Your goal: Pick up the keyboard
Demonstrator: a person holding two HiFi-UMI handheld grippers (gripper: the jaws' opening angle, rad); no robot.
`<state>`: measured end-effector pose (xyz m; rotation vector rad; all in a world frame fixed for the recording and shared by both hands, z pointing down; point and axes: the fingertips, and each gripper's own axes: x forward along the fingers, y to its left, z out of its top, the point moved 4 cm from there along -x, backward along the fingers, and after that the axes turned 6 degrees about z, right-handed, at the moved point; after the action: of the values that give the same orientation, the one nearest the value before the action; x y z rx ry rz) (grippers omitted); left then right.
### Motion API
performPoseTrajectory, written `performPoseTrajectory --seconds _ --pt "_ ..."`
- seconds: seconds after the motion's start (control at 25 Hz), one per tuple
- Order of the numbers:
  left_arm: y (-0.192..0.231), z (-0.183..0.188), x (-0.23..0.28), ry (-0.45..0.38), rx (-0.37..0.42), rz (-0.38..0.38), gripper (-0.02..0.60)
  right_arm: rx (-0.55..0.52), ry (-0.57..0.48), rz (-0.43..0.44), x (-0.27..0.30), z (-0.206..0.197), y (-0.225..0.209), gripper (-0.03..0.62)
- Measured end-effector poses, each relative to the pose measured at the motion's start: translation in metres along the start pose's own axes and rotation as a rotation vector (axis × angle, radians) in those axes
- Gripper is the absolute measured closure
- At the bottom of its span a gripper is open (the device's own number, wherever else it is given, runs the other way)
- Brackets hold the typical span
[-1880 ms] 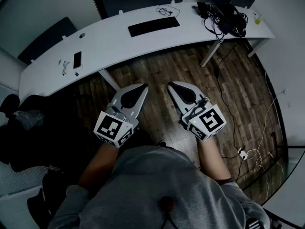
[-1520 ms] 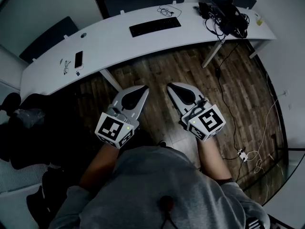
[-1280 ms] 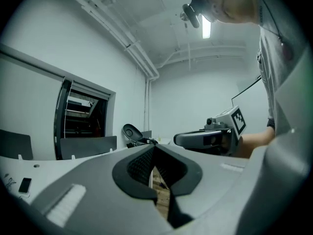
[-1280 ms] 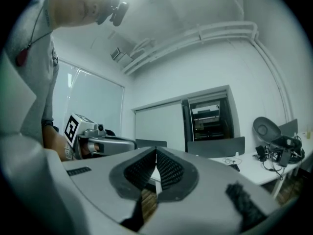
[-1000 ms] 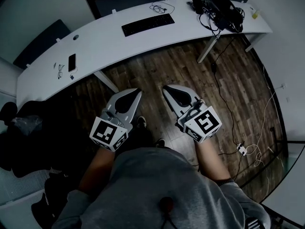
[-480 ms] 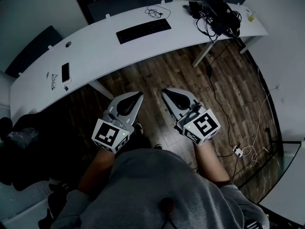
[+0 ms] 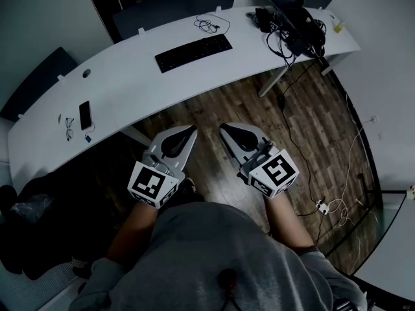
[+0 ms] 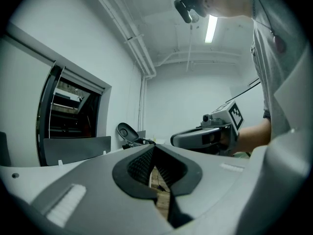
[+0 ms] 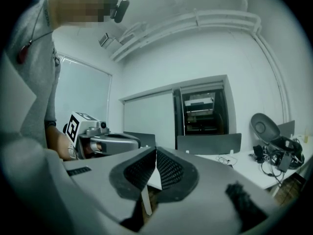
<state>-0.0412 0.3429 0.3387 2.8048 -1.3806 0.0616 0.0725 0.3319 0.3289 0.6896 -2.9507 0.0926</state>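
A black keyboard [image 7: 193,52] lies on the long curved white desk [image 7: 130,83], well beyond both grippers. My left gripper [image 7: 192,129] and right gripper [image 7: 222,128] are held side by side over the wooden floor, a good way short of the desk. Both point level toward the desk. The jaws of each are shut with nothing between them. In the left gripper view my left gripper [image 8: 154,148] shows its closed pads, and the other tool [image 8: 205,136] hangs at the right. In the right gripper view my right gripper [image 9: 155,152] is closed too.
A phone [image 7: 85,115] and glasses [image 7: 69,129] lie on the desk's left part. A coiled cable [image 7: 207,25] sits behind the keyboard. A tangle of black gear and cables [image 7: 292,24] crowds the right end. Chairs [image 7: 172,8] stand behind the desk. Cables [image 7: 337,203] trail across the floor at right.
The person has walked toward the desk with both grippers held out; the desk and keyboard have come nearer to the grippers in the head view. Both grippers stay shut.
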Motion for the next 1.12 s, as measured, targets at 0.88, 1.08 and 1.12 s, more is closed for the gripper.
performPoseTrajectory --seconds 0.88,1.08,1.12 --pt "0.091 -0.015 0.048 0.024 -0.018 -0.052 0.575 0.025 0.001 -0.048 0.078 -0.002 -0.059 0.58" --pt "0.102 -0.018 0.077 0.031 -0.014 -0.018 0.575 0.021 -0.005 -0.012 0.085 -0.004 -0.091 0.58" --pt "0.104 -0.018 0.084 0.034 -0.017 -0.009 0.575 0.02 -0.007 -0.006 0.085 -0.003 -0.1 0.58"
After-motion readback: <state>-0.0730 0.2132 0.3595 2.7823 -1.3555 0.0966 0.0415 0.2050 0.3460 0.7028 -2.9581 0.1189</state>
